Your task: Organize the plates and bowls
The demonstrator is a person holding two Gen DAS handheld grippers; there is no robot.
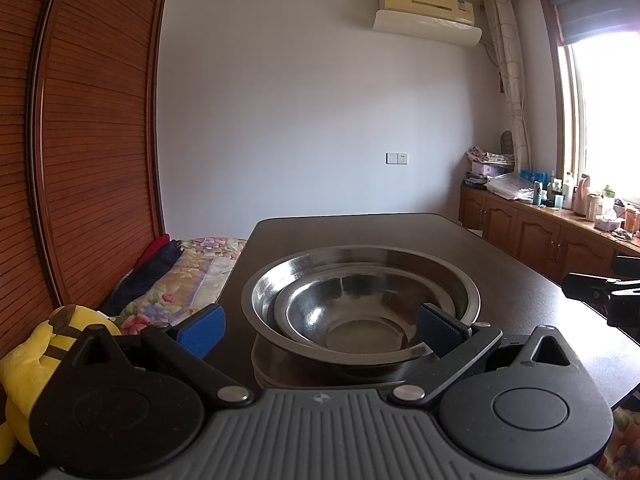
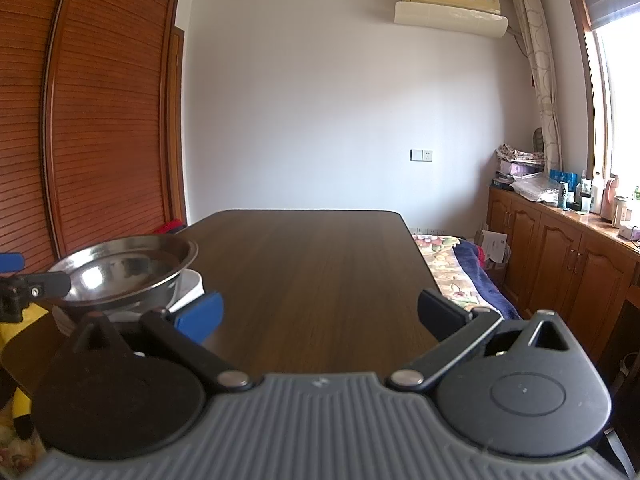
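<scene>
Two steel bowls sit nested at lower centre of the left wrist view: a smaller bowl [image 1: 356, 320] lies inside a wide outer bowl [image 1: 360, 276], shifted toward the near rim. Beneath them, at the bottom of the stack, the edge of a flatter dish [image 1: 272, 374] shows, though what exactly it is cannot be told. In the right wrist view the same stack appears at lower left, the wide steel bowl [image 2: 128, 272] resting over something white [image 2: 190, 286].

The left gripper [image 1: 320, 330] has its fingers spread wide. Its left blue pad [image 1: 202, 330] stands clear of the bowls on the left, while the right pad [image 1: 436, 330] reaches in over the near rim of the stack; whether it touches metal cannot be told. Nothing is pinched between the fingers.

The right gripper [image 2: 318, 316] also stands wide apart, with only bare tabletop between its fingers, well to the right of the bowls. Part of its black frame shows at the right edge of the left wrist view.

The stack rests on a dark wooden table [image 2: 312, 272] near its front left corner. A yellow plush toy [image 1: 36, 360] lies at the lower left of the left view, beside a floral bedspread [image 1: 188, 276]. Slatted wooden wardrobe doors [image 1: 92, 140] fill the left side, an air conditioner [image 1: 426, 14] hangs at upper right on the white wall, and a low wooden cabinet [image 1: 540, 232] crowded with bottles runs beneath the bright window [image 1: 608, 120] at the right edge.
</scene>
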